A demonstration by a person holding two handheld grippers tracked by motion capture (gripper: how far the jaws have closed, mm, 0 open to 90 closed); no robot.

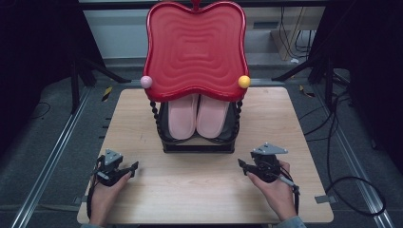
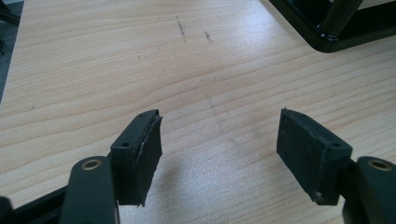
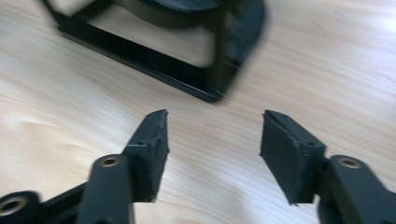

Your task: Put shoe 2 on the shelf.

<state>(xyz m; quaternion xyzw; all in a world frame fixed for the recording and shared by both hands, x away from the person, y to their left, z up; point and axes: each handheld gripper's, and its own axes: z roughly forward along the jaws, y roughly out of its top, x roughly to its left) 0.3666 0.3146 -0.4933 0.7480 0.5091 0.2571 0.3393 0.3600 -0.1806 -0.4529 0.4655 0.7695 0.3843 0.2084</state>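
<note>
So both hands sit at the near edge of the wooden table (image 1: 142, 199), each holding its gripper low over bare wood. The left gripper (image 1: 134, 167) has its jaws spread wide with nothing between them, same story for the right gripper (image 1: 241, 165). Both point inward toward the black rack (image 1: 197, 147) in the middle of the table, well apart from it. A pair of pink slippers (image 1: 197, 116) sits on the rack's lower shelf, side by side. Above them is a big red tray (image 1: 196, 50) with a pink ball (image 1: 146, 81) and a yellow ball (image 1: 244, 81) at its corners
</note>
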